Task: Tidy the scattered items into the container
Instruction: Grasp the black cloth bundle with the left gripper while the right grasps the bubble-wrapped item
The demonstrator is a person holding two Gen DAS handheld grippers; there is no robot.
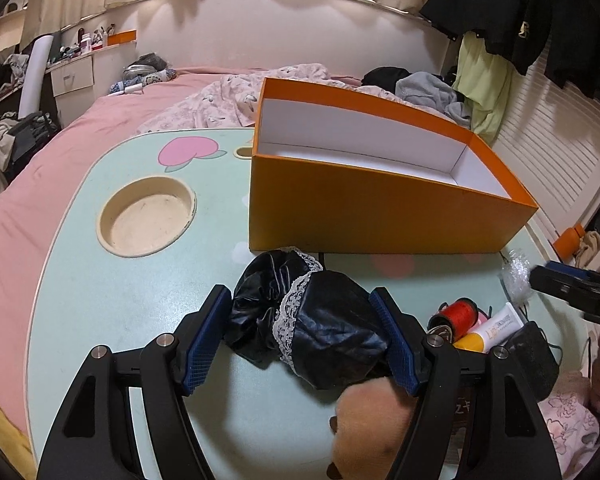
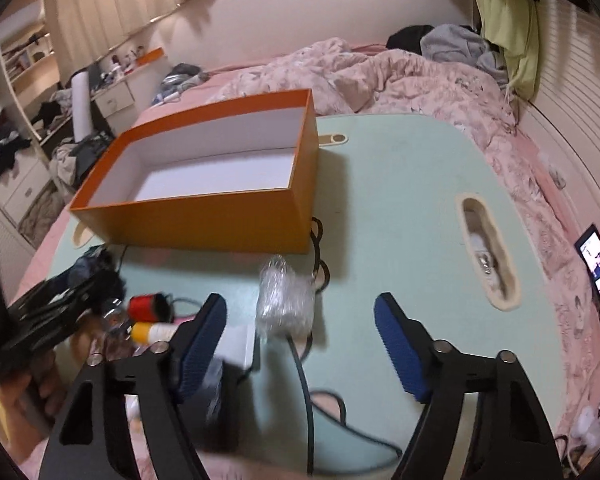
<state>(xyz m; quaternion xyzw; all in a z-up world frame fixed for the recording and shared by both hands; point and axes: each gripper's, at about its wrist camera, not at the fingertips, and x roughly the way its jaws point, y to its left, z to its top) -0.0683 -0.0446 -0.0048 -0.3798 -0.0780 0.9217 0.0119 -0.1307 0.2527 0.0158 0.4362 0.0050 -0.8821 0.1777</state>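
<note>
An empty orange box with a white inside stands on the mint green table; it also shows in the right wrist view. My left gripper is wide open around a black satin cloth with white lace, both pads beside it. A tan plush toy lies under it. My right gripper is open and empty, with a bubble-wrap bundle just ahead between the fingers. A red thread spool and a white-and-yellow tube lie to the right.
A black pouch lies beside the tube. Black cables run across the table. The table has a round cup recess and a slot. It stands on a pink bed with a rumpled duvet. A phone lies at the right.
</note>
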